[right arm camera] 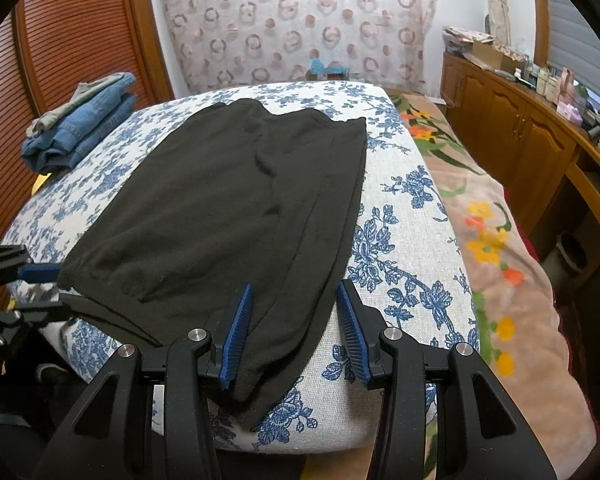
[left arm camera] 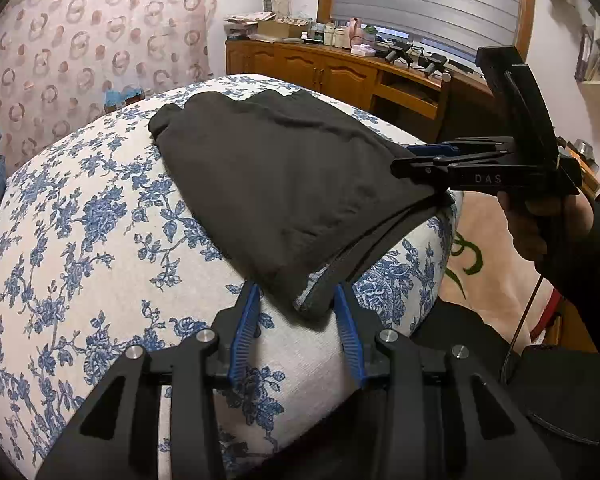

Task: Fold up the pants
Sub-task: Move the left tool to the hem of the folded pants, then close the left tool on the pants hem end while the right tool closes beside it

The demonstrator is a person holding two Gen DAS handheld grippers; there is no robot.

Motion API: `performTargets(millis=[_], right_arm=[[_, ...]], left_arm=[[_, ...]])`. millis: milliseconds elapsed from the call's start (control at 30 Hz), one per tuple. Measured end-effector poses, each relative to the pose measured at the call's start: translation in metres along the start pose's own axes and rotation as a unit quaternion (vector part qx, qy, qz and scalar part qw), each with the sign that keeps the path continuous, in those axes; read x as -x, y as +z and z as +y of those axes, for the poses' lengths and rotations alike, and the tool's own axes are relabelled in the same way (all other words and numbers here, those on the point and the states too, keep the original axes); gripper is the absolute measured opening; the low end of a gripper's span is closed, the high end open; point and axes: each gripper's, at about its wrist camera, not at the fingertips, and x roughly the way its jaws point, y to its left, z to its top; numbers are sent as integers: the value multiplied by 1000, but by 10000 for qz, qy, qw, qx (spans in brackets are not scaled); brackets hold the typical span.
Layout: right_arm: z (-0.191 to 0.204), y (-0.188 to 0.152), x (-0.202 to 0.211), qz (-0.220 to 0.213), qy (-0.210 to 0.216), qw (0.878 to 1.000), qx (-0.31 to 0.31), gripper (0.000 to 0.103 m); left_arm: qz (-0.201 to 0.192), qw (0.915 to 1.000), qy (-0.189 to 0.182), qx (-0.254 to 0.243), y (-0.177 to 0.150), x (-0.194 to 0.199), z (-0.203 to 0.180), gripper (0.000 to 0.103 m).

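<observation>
Two open claws, left claw (left arm camera: pixel 296 300), right claw (right arm camera: pixel 294 300), one black pants (right arm camera: pixel 236 200)

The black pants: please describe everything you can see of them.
The black pants look like soft, matte knit fabric, lying in layers on the blue-flowered cover. Their near edge hangs slightly over the front. The open left hand-held gripper and open right hand-held gripper each straddle a near corner.

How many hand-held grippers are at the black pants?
2: left hand-held gripper open at the near hem corner of the black pants, right hand-held gripper open around their other near edge.
</observation>
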Motion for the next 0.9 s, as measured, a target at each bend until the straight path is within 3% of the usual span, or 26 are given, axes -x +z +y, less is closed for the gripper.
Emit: performTargets(millis=[333,600,900], right_arm=[[-2,1,3,4,4,10000,-23,44],[-3,-4,10,4,67,9999,-146,44],[3,-11,16,79,128,9997,-191,44]], left_arm=[[-422,9983,397,-91,8,3,2,38],[-208,9996,107,-160,5,-9,0,38],[-281,9995,133,99,13,-14,9,35]])
